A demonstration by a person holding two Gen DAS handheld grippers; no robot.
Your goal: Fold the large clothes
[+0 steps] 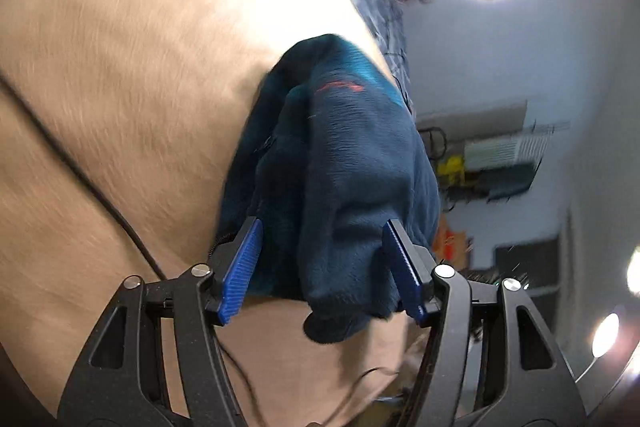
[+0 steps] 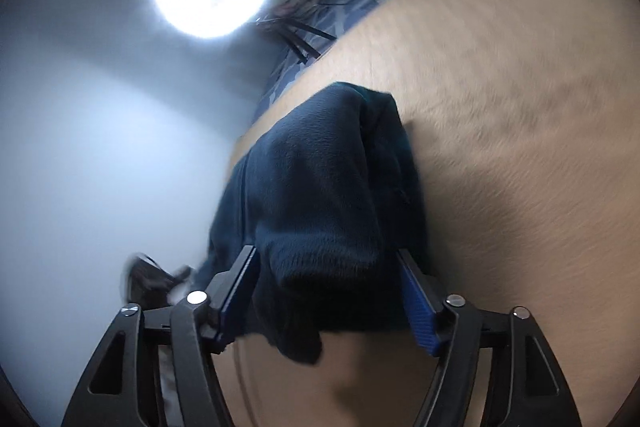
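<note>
The dark blue fleece garment (image 1: 340, 167) lies bunched near the far edge of the tan surface (image 1: 120, 87). Left gripper (image 1: 324, 267) and right gripper (image 2: 332, 295) stand apart, straddling loose cloth unclamped. Judging by the lumps, folding remains unfinished.

Dark teal fleece garment (image 1: 340, 163), tan surface (image 1: 140, 87)

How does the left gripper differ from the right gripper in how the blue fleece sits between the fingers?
In the left gripper, the blue fleece hangs beside the right-hand finger, with a gap at the left-hand one; red stitching shows. In the right gripper, the fleece fills more of the gap, with no stitching visible. Both stand open above the tan surface.
</note>
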